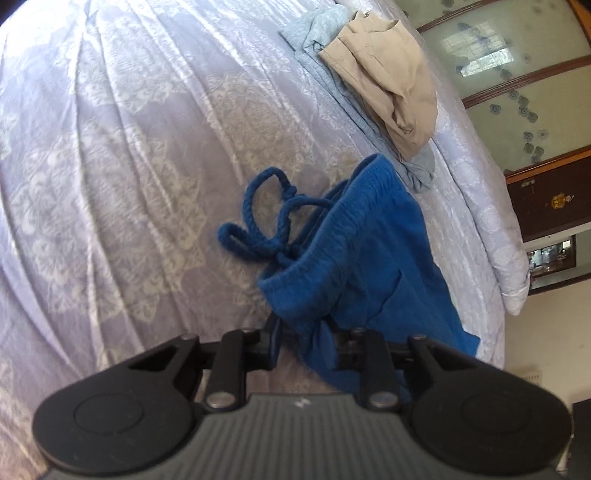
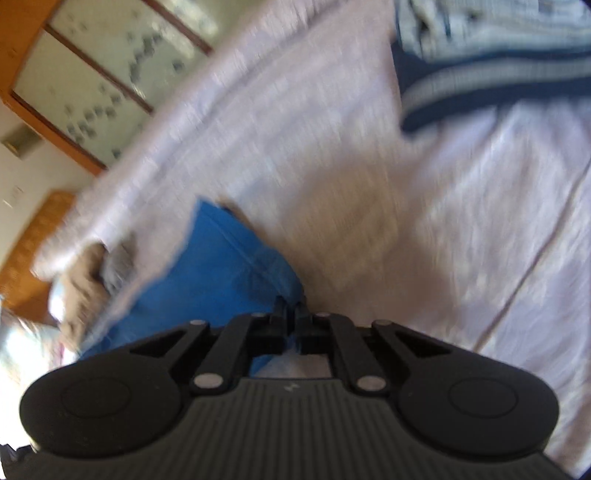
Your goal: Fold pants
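Pants (image 1: 369, 251), blue ones with a drawstring waist, were still pretty far from folded as far as I could judge. From the left wrist view they sat bunched up right ahead of the left gripper (image 1: 306, 343), waistband pointing away from it and the drawstring (image 1: 266, 221) sprawled in loose loops on the bedspread (image 1: 129, 166) ahead and to the left of the fingers. No neat crease or stacked layers visible anywhere, so I'd call it early: the fabric was gathered, not laid out flat, and the actual folds all looked left to do.

Left gripper had its jaws a little way apart with a wad of blue cloth filling the gap between them, so it looked clamped on the fabric near the lower end of the garment. It was tilted down toward the bed, looking along the pants toward the waistband.

Right gripper (image 2: 291, 325) was nearly fully closed, jaws almost touching, and a thin edge of the blue fabric (image 2: 221, 266) seemed pinched between the tips, though that view was motion-blurred, so I wouldn't swear to it. The rest of the blue cloth ran off ahead and to its left.

Further out past the left gripper, up and to the right, a tan garment (image 1: 388, 81) lay on top of a light blue one (image 1: 321, 33), well apart from the pants. A striped dark-and-white thing (image 2: 498, 74) sat far ahead-right of the right gripper.
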`<action>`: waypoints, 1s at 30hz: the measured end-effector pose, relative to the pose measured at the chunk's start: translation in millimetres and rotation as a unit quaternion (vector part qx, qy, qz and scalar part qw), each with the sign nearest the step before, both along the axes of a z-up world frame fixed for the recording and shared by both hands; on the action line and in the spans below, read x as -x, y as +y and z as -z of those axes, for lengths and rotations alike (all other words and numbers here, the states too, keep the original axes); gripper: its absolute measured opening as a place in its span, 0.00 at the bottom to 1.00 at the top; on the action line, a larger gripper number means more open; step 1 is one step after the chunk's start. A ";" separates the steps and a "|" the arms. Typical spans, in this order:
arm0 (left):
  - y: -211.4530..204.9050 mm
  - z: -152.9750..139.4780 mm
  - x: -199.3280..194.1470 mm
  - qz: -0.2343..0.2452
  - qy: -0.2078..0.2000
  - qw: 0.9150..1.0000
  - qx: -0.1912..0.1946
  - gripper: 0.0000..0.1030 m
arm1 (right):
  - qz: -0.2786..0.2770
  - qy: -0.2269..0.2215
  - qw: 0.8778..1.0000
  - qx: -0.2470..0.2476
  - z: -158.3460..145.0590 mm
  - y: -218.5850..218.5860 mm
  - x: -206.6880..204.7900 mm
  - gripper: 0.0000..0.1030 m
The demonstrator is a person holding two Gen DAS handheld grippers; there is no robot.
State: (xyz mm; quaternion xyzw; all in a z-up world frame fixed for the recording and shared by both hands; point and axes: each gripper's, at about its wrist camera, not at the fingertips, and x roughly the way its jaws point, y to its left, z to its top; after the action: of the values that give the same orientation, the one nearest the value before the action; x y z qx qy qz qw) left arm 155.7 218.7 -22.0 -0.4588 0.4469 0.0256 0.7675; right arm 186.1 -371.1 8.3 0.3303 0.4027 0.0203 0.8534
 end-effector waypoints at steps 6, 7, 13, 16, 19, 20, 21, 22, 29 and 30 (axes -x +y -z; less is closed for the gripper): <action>17.5 -23.3 25.0 -0.006 -0.020 1.000 -0.013 0.37 | 0.045 -0.027 0.998 -0.039 -18.8 -10.6 29.0 0.44; 18.7 -30.8 29.4 -0.006 -0.030 0.999 -0.014 0.37 | 0.043 -0.031 0.998 -0.038 -24.5 -10.2 34.8 0.44; -14.1 -82.4 11.6 0.067 -0.127 0.989 -0.029 0.37 | 0.016 -0.008 0.990 -0.139 -23.5 8.7 54.9 0.46; -41.6 -90.9 -15.1 0.104 -0.146 0.981 -0.067 0.37 | 0.015 0.019 0.986 -0.165 -15.9 24.8 46.2 0.46; -62.0 -80.0 -41.9 0.130 -0.136 0.975 -0.117 0.37 | 0.018 0.042 0.985 -0.164 -10.4 41.1 33.6 0.46; -65.6 -72.5 -51.4 0.137 -0.127 0.975 -0.118 0.37 | 0.017 0.047 0.986 -0.156 -9.2 44.7 30.5 0.46; -67.8 -65.2 -59.2 0.142 -0.120 0.975 -0.119 0.37 | 0.020 0.051 0.987 -0.148 -6.7 48.4 26.7 0.46; -70.9 -57.2 -66.5 0.145 -0.113 0.975 -0.128 0.37 | 0.024 0.048 0.987 -0.150 -4.4 49.1 23.5 0.46; -36.7 -4.6 -112.9 0.072 -0.060 0.989 -0.113 0.09 | 0.076 0.039 0.979 -0.185 6.5 38.4 -4.0 0.46; -28.6 -0.5 -112.3 0.058 -0.055 0.993 -0.083 0.08 | 0.081 0.034 0.979 -0.185 6.6 37.9 -8.2 0.46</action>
State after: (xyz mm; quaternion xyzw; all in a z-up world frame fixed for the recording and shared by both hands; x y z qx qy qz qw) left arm 268.0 190.2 -21.5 -0.3672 0.4261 -0.0072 0.8268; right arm 194.3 -333.2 1.7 0.5141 0.3924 0.0142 0.7626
